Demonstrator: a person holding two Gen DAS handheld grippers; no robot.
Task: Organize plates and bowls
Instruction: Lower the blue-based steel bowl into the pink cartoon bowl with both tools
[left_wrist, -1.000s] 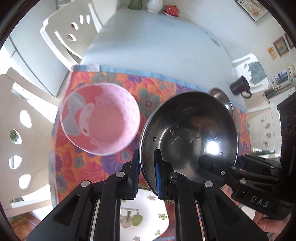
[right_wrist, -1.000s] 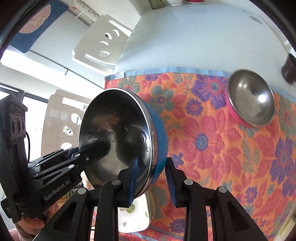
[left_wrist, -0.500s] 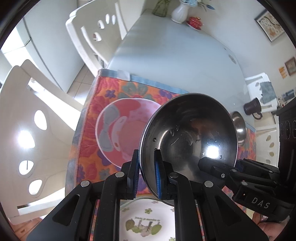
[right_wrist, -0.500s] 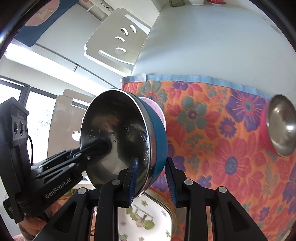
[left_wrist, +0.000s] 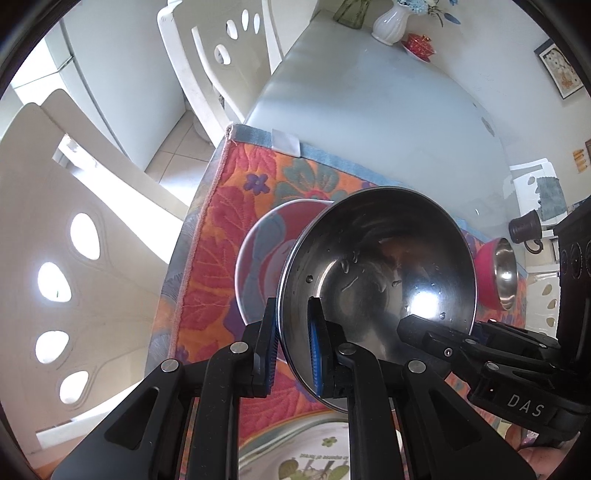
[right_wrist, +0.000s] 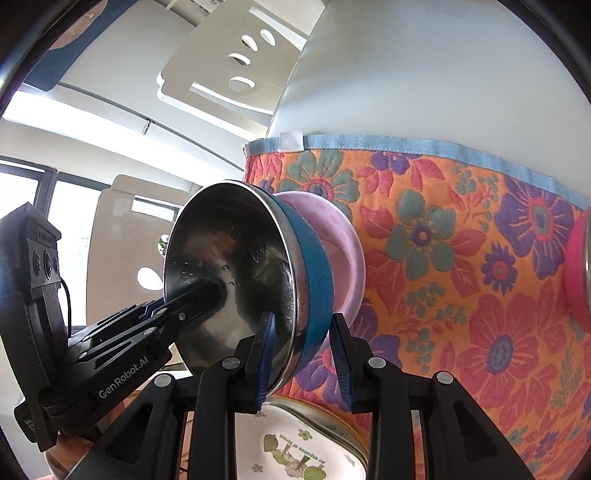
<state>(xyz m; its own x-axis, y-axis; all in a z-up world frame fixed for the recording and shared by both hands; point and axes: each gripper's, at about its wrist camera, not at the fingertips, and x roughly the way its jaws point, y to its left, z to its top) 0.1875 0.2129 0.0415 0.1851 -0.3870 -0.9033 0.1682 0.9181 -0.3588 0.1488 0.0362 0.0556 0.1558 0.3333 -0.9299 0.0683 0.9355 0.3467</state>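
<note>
so far: nothing looks finally stacked; one bowl is in the air and the rest lie spread on the cloth.
landmark: the orange floral quilted tablecloth (right_wrist: 461, 280) with a blue hem, on a pale grey table (left_wrist: 369, 110); all places below are told from it.
bowl in hand: a steel bowl with a blue outer wall (right_wrist: 236, 280), tipped on its side above the cloth's near left part, wet drops on its inside.
left gripper (left_wrist: 291, 343): jaws nearly shut, pinching the thin rim of the blue-walled bowl, one pad inside and one outside.
right gripper (right_wrist: 301, 354): jaws a little apart, set either side of the same bowl's wall near the opposite rim; the inner pad lies on the steel, the outer pad looks just off the blue wall, so i cannot tell how firm the hold is.
target, as i judge: a pale pink plastic bowl with a printed figure (left_wrist: 266, 258), standing on the cloth near its left edge, right behind the carried bowl and partly hidden by it; nesting there seems the step in hand.
still out: a steel bowl with a pink-red outer wall (left_wrist: 496, 273), well apart toward the cloth's right side.
also unsorted: a white plate with green leaf print and lettering (right_wrist: 295, 446), at the cloth's near edge, under the grippers.
left to do: set the blue-walled bowl down, bring in the pink-red one, place the plate.
</note>
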